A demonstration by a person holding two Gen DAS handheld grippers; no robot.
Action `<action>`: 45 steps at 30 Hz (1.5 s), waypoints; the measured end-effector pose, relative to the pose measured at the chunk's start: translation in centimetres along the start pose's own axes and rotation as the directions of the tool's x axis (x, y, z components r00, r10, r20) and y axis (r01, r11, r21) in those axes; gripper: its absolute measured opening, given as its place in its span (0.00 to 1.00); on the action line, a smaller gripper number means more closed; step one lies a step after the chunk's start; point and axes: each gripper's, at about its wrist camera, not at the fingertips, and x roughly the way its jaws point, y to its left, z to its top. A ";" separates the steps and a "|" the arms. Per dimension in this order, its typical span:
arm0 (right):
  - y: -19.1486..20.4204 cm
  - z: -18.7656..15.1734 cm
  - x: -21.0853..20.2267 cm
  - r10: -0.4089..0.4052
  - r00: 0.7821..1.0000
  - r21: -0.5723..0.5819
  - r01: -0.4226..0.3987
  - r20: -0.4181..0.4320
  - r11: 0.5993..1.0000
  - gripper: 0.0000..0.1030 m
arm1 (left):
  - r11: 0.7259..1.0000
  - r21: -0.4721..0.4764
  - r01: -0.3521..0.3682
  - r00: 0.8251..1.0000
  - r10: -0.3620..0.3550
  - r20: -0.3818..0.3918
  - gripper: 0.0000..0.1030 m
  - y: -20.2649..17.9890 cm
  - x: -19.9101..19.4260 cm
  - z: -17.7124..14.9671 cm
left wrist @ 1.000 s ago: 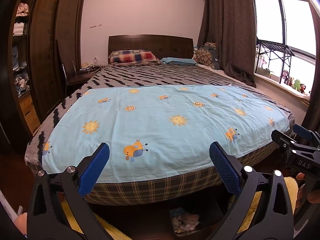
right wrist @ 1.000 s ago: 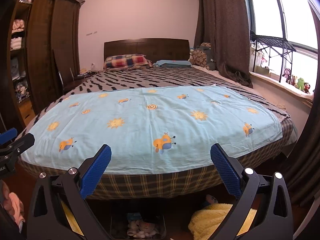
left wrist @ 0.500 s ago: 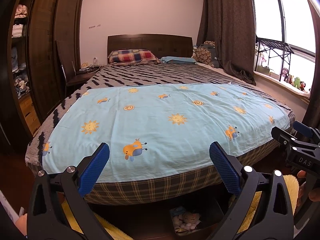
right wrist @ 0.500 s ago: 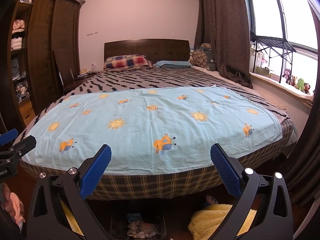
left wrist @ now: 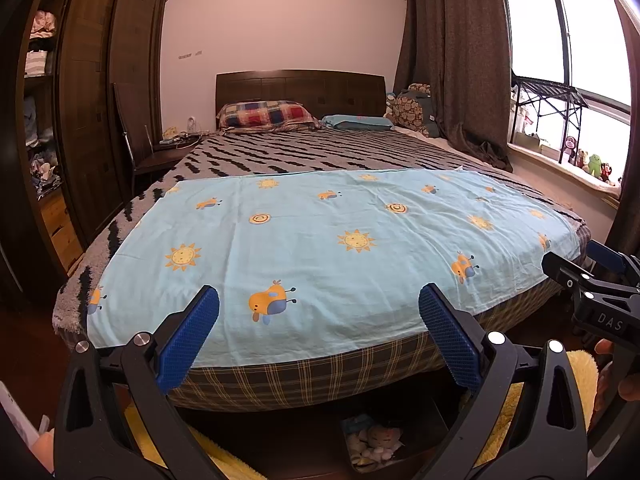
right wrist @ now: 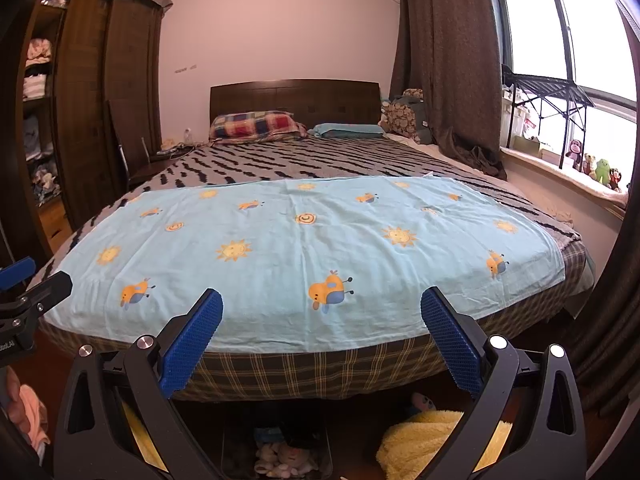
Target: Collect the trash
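Observation:
My left gripper is open and empty, held level in front of the foot of a bed. My right gripper is also open and empty, beside the left one; it shows at the right edge of the left wrist view. A light blue sheet with suns and cartoon animals lies flat over the near half of the bed, also in the right wrist view. No loose trash shows on the sheet. A small box of soft toys sits on the floor under the bed edge.
A dark wardrobe and a chair stand left of the bed. Pillows lie at the headboard. A window sill with toys and curtains are on the right. A yellow fluffy cloth lies on the floor.
Both grippers have risen very slightly; the view of the bed has barely shifted. Both stay open and empty.

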 end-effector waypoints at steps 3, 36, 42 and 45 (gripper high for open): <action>0.0 0.0 0.0 0.002 1.000 -0.001 -0.002 -0.002 1.000 0.97 | 1.000 0.001 0.000 1.000 0.000 -0.003 0.92 0.0 0.1 0.0; -0.3 -0.3 0.2 0.004 1.000 0.007 -0.004 -0.014 1.000 0.97 | 1.000 -0.008 -0.004 1.000 0.004 0.000 0.92 -0.2 -0.2 -0.1; -0.3 -0.2 0.5 0.000 1.000 0.003 0.000 -0.020 1.000 0.97 | 0.999 -0.038 0.025 1.000 -0.026 -0.009 0.92 0.3 0.0 0.0; -0.3 -0.1 0.9 -0.009 1.000 0.002 0.009 -0.026 1.000 0.97 | 0.999 -0.050 0.023 1.000 -0.023 -0.007 0.92 0.7 0.2 0.2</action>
